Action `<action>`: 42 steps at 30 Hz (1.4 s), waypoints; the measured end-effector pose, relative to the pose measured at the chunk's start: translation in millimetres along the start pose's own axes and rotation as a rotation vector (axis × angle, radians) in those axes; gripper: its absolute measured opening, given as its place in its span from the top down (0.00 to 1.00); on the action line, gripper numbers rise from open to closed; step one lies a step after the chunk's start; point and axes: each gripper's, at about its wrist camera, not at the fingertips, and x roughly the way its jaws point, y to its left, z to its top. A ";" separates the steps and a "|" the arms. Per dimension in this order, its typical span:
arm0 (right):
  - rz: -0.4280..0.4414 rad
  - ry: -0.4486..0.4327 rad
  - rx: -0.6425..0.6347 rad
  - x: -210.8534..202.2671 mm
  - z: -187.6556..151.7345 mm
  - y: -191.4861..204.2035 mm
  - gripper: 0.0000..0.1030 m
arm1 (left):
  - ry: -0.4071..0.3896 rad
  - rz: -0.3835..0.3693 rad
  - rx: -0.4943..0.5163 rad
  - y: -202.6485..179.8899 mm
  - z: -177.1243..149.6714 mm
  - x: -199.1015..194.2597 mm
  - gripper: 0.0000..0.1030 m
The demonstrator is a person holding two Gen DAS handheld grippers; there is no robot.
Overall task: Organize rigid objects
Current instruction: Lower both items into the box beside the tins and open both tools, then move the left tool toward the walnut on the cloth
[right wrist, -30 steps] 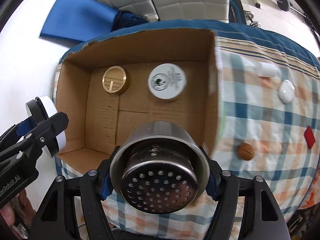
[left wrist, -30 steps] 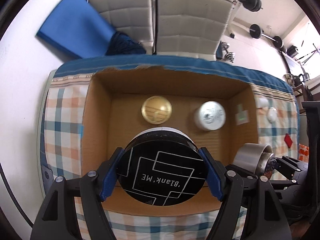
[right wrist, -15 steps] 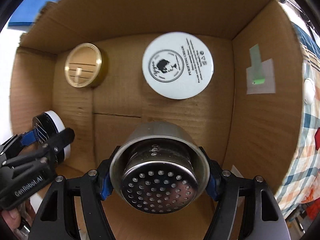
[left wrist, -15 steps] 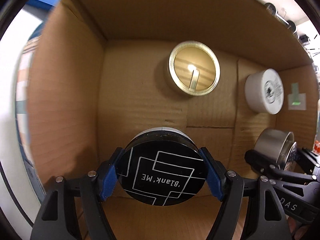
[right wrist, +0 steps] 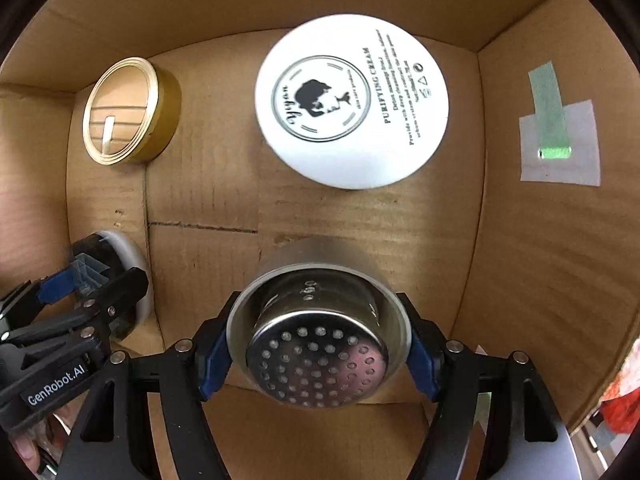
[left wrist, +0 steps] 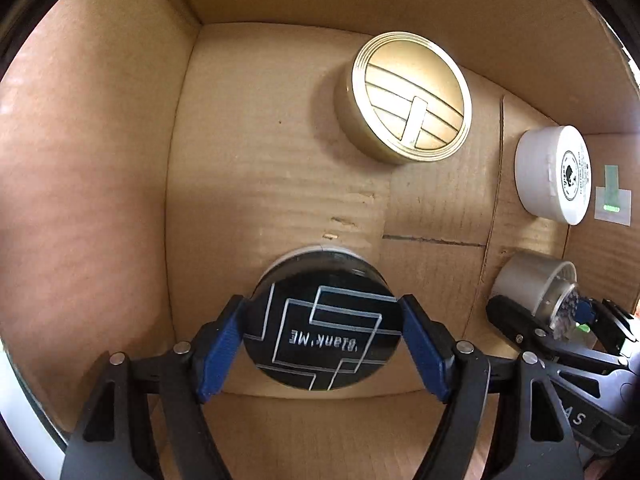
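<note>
Both grippers are low inside a cardboard box [left wrist: 100, 184]. My left gripper [left wrist: 322, 340] is shut on a black round tin [left wrist: 324, 332] marked "Blank ME", near the box's left wall; it also shows in the right wrist view [right wrist: 104, 264]. My right gripper [right wrist: 318, 344] is shut on a perforated steel cup [right wrist: 316, 356], which also shows in the left wrist view [left wrist: 534, 292]. A gold round tin [left wrist: 408, 96] and a white cream jar [right wrist: 352, 100] sit on the box floor at the back.
The box walls [right wrist: 552, 240] close in on all sides. A tape patch [right wrist: 558, 148] is stuck on the right wall. Bare box floor [left wrist: 272, 184] lies between the held items and the two tins at the back.
Both grippers have gone from above the table edge down into the box with their objects still held. The tins at the back look larger and closer.
</note>
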 end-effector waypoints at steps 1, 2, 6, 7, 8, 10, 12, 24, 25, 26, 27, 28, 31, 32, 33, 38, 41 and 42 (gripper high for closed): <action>0.006 -0.003 -0.005 -3.0 -1.6 2.3 0.25 | -0.004 -0.003 -0.004 -0.2 -1.0 -2.7 0.27; 0.009 -0.009 -0.007 -7.8 -2.7 6.9 0.22 | -0.011 -0.001 -0.007 -0.4 -2.6 -6.2 0.27; 0.025 -0.030 -0.010 -23.6 -11.6 10.9 0.14 | -0.047 -0.012 -0.021 -2.8 -15.3 -25.6 0.26; 0.034 -0.034 -0.010 -27.4 -14.8 11.3 0.13 | -0.058 -0.010 -0.023 -3.2 -18.6 -31.7 0.25; 0.045 -0.038 -0.012 -31.0 -18.0 11.1 0.13 | -0.067 -0.008 -0.024 -4.3 -24.7 -36.0 0.22; 0.032 -0.053 -0.019 -37.3 -25.3 12.2 0.11 | -0.097 -0.008 -0.029 -4.2 -34.5 -48.7 0.22; 0.031 -0.069 -0.029 -43.0 -33.6 13.0 0.10 | -0.117 0.000 -0.026 -4.7 -43.6 -60.4 0.22; 0.063 -0.173 -0.047 -88.7 -86.6 7.9 0.00 | -0.272 0.049 0.001 -11.3 -88.7 -133.4 0.00; 0.071 -0.183 -0.047 -93.2 -92.1 8.3 0.00 | -0.286 0.051 0.009 -13.1 -94.4 -139.1 0.00; 0.081 -0.188 -0.045 -104.3 -90.1 -4.9 0.00 | -0.298 0.048 0.013 -17.3 -87.2 -140.1 0.00; 0.086 -0.191 -0.043 -109.0 -94.8 -7.9 0.00 | -0.308 0.047 0.013 -18.5 -90.6 -143.6 0.00; 0.089 -0.196 -0.044 -114.4 -99.0 -9.0 0.00 | -0.322 0.044 0.017 -20.1 -95.1 -148.9 0.00; 0.082 -0.235 -0.059 -136.1 -116.4 -12.3 0.00 | -0.366 0.047 0.023 -26.0 -104.7 -160.6 0.00; 0.092 -0.242 -0.057 -143.4 -120.3 -14.2 0.00 | -0.375 0.050 0.025 -27.6 -108.9 -164.7 0.00; 0.102 -0.248 -0.055 -147.0 -123.1 -15.4 0.00 | -0.384 0.046 0.024 -28.1 -113.0 -169.0 0.00; 0.099 -0.301 -0.065 -171.5 -142.1 -18.9 0.00 | -0.414 0.032 0.019 -31.3 -128.1 -186.8 0.00; 0.112 -0.315 -0.075 -181.6 -150.5 -20.6 0.00 | -0.430 0.040 0.022 -35.9 -135.7 -194.9 0.00; 0.117 -0.321 -0.078 -184.7 -153.4 -21.3 0.00 | -0.434 0.043 0.022 -38.0 -138.2 -197.8 0.00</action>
